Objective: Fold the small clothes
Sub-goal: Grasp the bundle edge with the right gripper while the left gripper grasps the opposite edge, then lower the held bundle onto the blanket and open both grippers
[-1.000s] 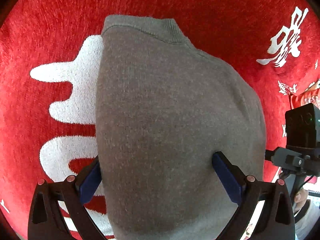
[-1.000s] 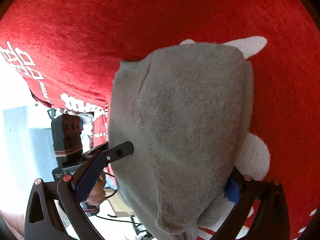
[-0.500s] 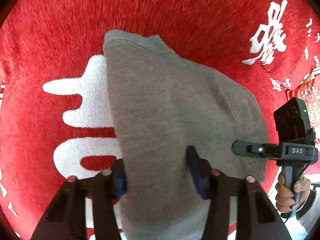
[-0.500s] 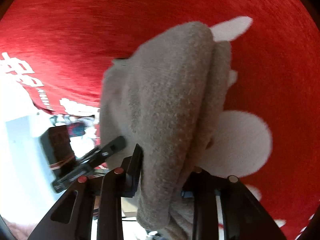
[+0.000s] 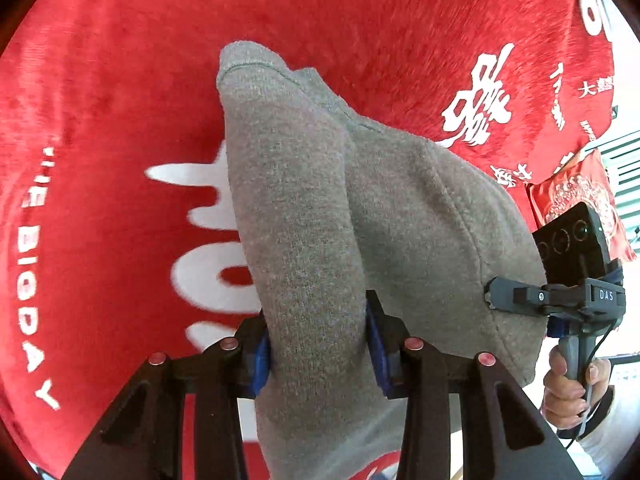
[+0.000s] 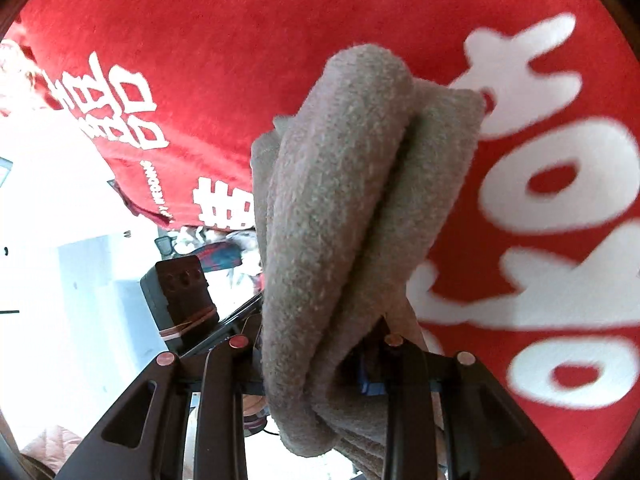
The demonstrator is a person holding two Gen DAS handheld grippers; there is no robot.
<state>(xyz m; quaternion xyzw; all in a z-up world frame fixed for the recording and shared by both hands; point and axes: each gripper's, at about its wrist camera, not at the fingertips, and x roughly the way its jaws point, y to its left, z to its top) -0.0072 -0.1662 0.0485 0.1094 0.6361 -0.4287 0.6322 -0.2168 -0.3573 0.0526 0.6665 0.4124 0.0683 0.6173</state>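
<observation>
Grey knit, a small garment (image 5: 320, 216), runs up the middle of both frames, bunched and lifted above the red printed cloth (image 5: 100, 120) covering the counter. My left tongs (image 5: 318, 346) are pinched on one gathered edge; my right tongs (image 6: 316, 364) clamp a doubled roll of it. I judge this mid-fold, with both ends gripped. Next I'd lay it flat on the cloth, edges matched, before letting go.

red plush blanket (image 5: 360, 20) w/ white lettering (image 6: 560, 184), bright washed-out white room beyond (image 6: 60, 240)
</observation>
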